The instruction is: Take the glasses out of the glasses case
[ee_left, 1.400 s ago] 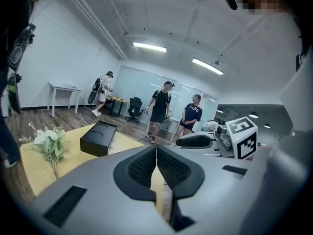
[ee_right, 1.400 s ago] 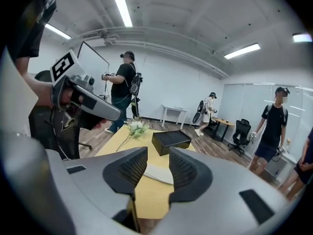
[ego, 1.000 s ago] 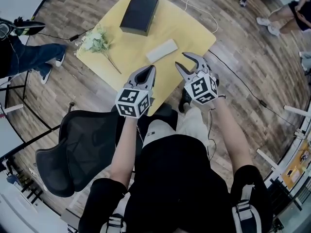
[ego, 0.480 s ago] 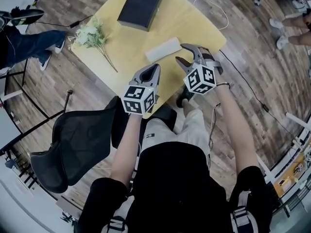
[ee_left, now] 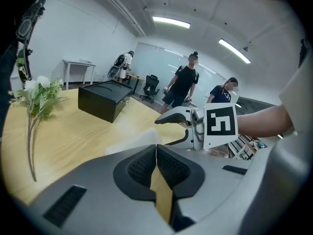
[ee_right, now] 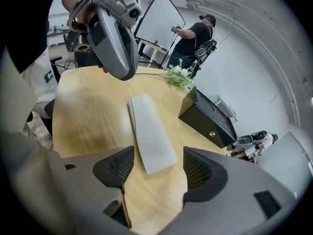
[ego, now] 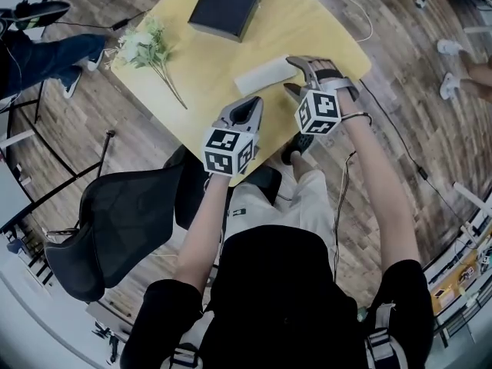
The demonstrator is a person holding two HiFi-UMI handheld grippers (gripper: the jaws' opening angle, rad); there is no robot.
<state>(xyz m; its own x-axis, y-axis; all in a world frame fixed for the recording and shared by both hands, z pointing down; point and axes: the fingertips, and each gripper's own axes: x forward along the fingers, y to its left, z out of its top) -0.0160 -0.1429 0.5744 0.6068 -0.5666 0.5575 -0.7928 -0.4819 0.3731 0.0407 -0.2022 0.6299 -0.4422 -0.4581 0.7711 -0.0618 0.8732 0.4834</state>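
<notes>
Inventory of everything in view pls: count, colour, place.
table: 1, yellow, ahead of the person
glasses case: 1, white, on table's near half
box: 1, black, table's far end
flower sprig: 1, white blooms, green stem, table's left edge
office chair: 1, black mesh, floor at person's left
bystanders: at least three, dark clothes, background
left gripper: 1, grey, jaws shut, empty
right gripper: 1, grey, jaws opening, case's end between them, untouched
</notes>
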